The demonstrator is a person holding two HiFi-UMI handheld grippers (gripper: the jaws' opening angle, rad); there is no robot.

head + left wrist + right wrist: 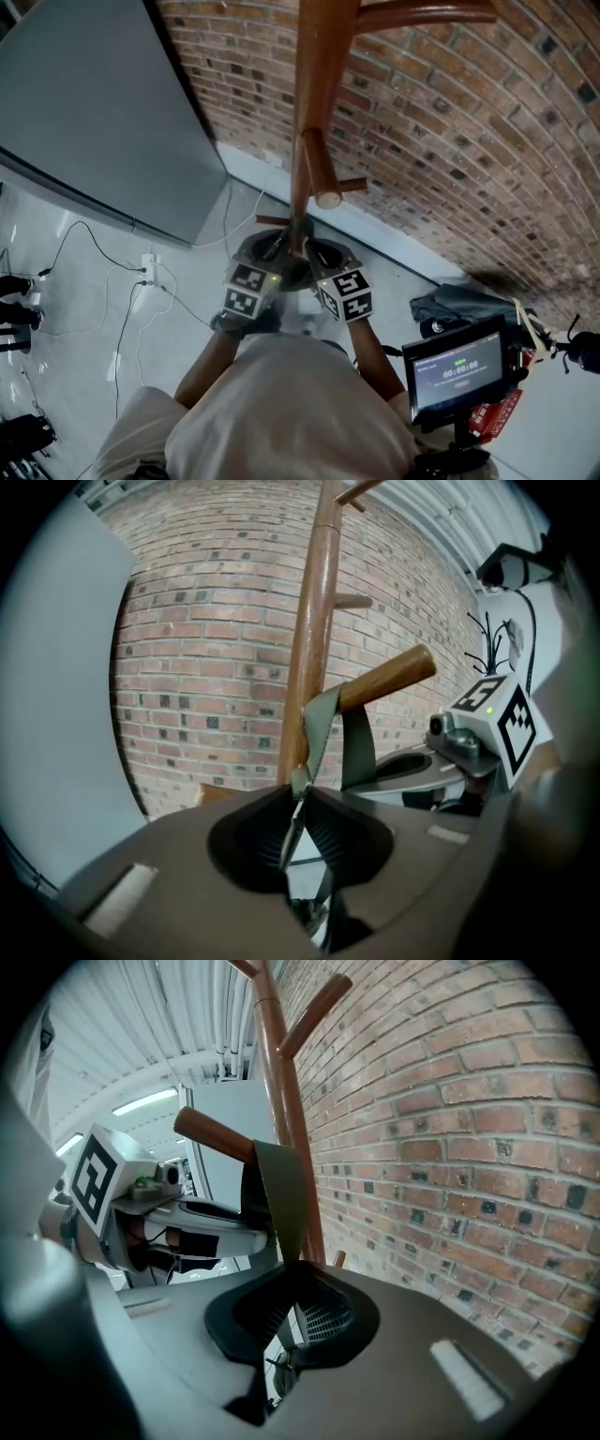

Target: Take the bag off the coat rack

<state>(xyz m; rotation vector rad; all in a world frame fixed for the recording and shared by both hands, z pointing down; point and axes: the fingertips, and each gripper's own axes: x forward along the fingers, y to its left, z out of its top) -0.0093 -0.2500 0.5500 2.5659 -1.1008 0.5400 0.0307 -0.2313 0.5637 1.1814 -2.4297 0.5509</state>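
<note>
A wooden coat rack [314,112] stands against the brick wall, with a short peg [322,178] pointing toward me. The bag's olive strap [323,728] loops over that peg [384,679]; the bag's body is hidden under the grippers. My left gripper [298,791] is shut on the strap just below the peg, left of the pole. My right gripper [286,1265] is shut on the other run of the strap [281,1190], which hangs from the peg [216,1135]. In the head view both grippers [277,246] [315,251] meet side by side at the pole.
A tall grey cabinet [94,112] stands at left. A power strip [148,272] with cables lies on the white floor. A camera with a lit screen [457,366] stands at right, and a dark cloth bundle [459,305] lies by the brick wall [469,141].
</note>
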